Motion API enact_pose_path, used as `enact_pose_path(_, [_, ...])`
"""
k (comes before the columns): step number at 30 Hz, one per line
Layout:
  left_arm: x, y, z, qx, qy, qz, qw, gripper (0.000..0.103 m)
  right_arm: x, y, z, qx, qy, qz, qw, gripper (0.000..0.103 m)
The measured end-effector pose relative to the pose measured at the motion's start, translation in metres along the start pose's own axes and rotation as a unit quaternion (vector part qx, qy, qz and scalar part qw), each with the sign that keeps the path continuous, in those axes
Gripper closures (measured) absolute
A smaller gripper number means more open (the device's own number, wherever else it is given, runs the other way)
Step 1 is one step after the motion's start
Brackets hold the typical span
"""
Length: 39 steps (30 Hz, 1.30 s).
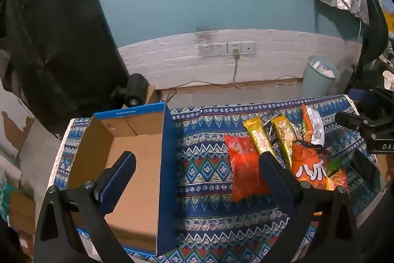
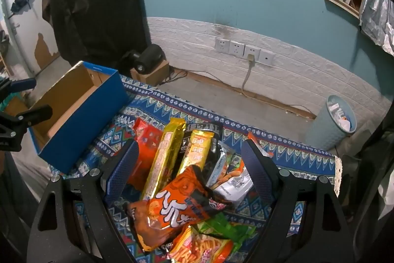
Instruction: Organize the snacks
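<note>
Between the right gripper point(image 2: 189, 164) fingers point(image 2: 123, 166), spread wide apart and clamped on nothing, lies the snack pile on the patterned surface point(image 2: 295, 154). Count, approx: 2 gold stick packs, 1 red pouch, 1 big orange bag, 1 silver/white pack, 1 black pack, 1 orange-green chip bag; some overlap, so total may be off.

Gold packs point(image 2: 162, 159) lie side by side, long and shiny w/ red-white print, running away from the fingers. Red pouch point(image 2: 147, 139) sits just beyond the left finger, partly behind it. Big orange bag point(image 2: 170, 211) w/ white characters lies crumpled on top, nearest the finger bases, overlapping the gold packs' near ends. Silver/white pack point(image 2: 231, 184) lies just inside the right finger. Black pack point(image 2: 204, 127) peeks out under the gold ones at the far end. Chip bag point(image 2: 211, 243) is at the bottom edge, under the orange bag.

Left gripper point(image 1: 197, 164) fingers point(image 1: 118, 176) also stand wide apart, nothing between the pads. Its left finger hangs over the box, its right finger point(image 1: 278, 176) over the near end of a gold pack, beside the red pouch; touching or not, can't tell.

1 container: blue cardboard box point(image 1: 167, 164), lid off, brown inside, no snacks seen in it. It sits on the surface, apart from the pile.

1 grey bin point(image 2: 330, 125) w/ paper scraps stands on the floor beyond.
</note>
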State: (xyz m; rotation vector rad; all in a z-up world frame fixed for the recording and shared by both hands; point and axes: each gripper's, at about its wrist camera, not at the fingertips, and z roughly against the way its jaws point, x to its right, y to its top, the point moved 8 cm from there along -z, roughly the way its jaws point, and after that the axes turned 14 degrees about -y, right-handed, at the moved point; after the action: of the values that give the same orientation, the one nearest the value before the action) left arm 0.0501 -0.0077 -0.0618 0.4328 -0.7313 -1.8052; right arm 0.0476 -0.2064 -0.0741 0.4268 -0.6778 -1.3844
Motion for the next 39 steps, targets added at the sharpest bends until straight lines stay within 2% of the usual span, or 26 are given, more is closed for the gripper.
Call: enact_pose_path(39, [0.0044,-0.0042,-0.0019,-0.009,-0.004,-0.002,0.9999,0.002,-0.0091,-0.0081,-0.0007,-0.005,0.004,0.001,1.0,0.019])
